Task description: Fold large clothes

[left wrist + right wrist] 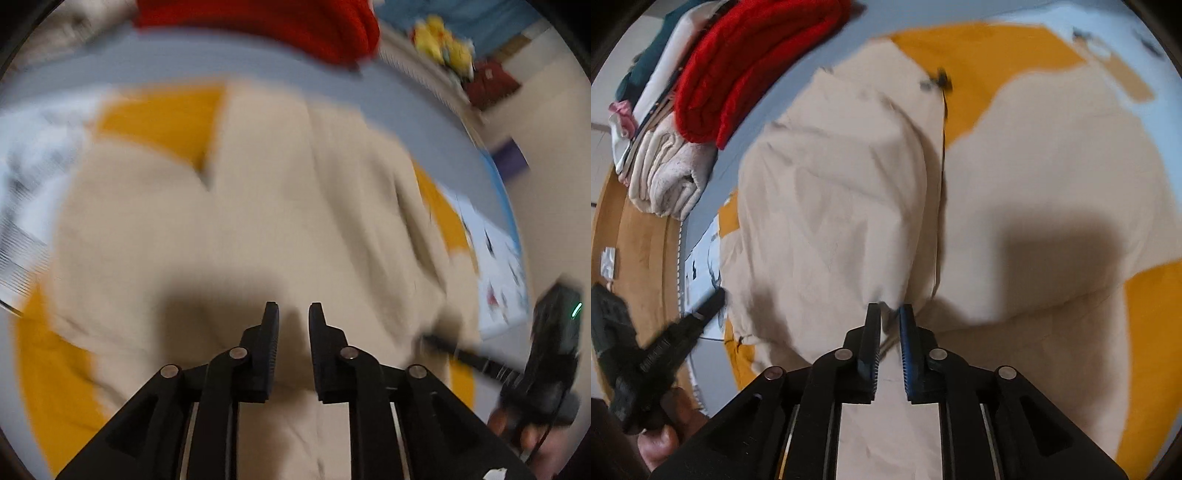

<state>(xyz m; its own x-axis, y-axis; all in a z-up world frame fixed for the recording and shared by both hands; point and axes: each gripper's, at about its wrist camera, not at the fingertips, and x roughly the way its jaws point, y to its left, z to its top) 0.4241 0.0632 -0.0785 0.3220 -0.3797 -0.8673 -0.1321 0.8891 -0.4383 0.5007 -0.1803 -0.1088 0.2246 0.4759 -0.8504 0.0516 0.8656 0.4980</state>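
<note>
A large beige garment (277, 221) lies spread on a bed cover with yellow patches (166, 118). In the right wrist view one part of the garment (831, 221) is folded over beside a dark zip line (942, 166). My left gripper (293, 306) hovers over the beige cloth, open by a narrow gap with nothing between its fingers; it also shows as a blurred shape (718, 295) at the bed's edge. My right gripper (889, 308) stands open by a narrow gap, with the end of the folded part reaching its tips. It appears again at the right (424, 338).
A folded red knit (746, 66) tops a pile with a cream fleece (665, 177) at the far side of the bed. Yellow soft toys (443, 40) lie beyond. A wooden floor (639, 240) runs along the bed's edge. A person's hand (661, 443) holds the left gripper.
</note>
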